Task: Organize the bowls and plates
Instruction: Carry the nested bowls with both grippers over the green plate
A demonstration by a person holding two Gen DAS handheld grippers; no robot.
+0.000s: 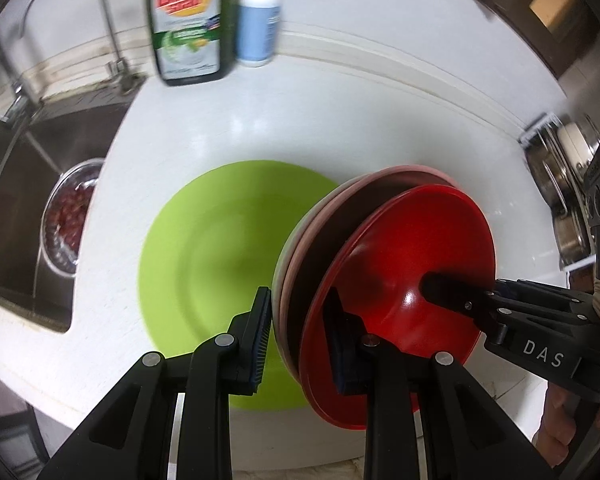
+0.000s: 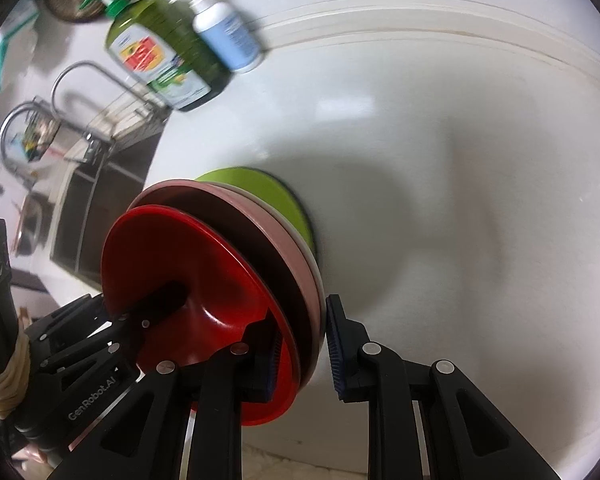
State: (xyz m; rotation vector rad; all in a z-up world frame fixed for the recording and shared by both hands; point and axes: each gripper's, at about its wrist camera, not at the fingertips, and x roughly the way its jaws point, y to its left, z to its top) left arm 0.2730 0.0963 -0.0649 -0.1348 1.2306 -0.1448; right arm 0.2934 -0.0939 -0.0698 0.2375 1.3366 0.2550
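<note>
While both grippers clamp one tilted stack of dishes above the worktop, the findings stand as follows:

Readable writing: "DAS" on the right gripper's body in the left wrist view; "GenRobot.AI" on the left gripper's body in the right wrist view; red lettering on a yellow patch on the dish soap bottle (image 1: 186, 20), too blurred to spell with certainty

Second bottle: white pump bottle (image 1: 259, 20) with a blue label, print unreadable, just beside the soap at the worktop's back edge

Stack: a glossy red plate (image 1: 404, 280) in front, a pink plate (image 1: 300, 236) and a paler one behind it, rims nested, held on edge rather than flat

Left gripper (image 1: 300, 344): jaws narrowed onto the stack's rim, one pad on the red face, the other at the pale back

Right gripper (image 2: 302, 348): likewise nearly closed across the rim at another point, one finger reaching into the red plate's well

Green plate (image 1: 220, 264): lime, wide-rimmed, lying flat on the white worktop (image 1: 340, 120), partly behind the stack

Sink (image 1: 28, 184): at the worktop's left edge, steel, with a tap and a metal bowl of dark red contents

Far right edge: steel pots, blurred
</note>
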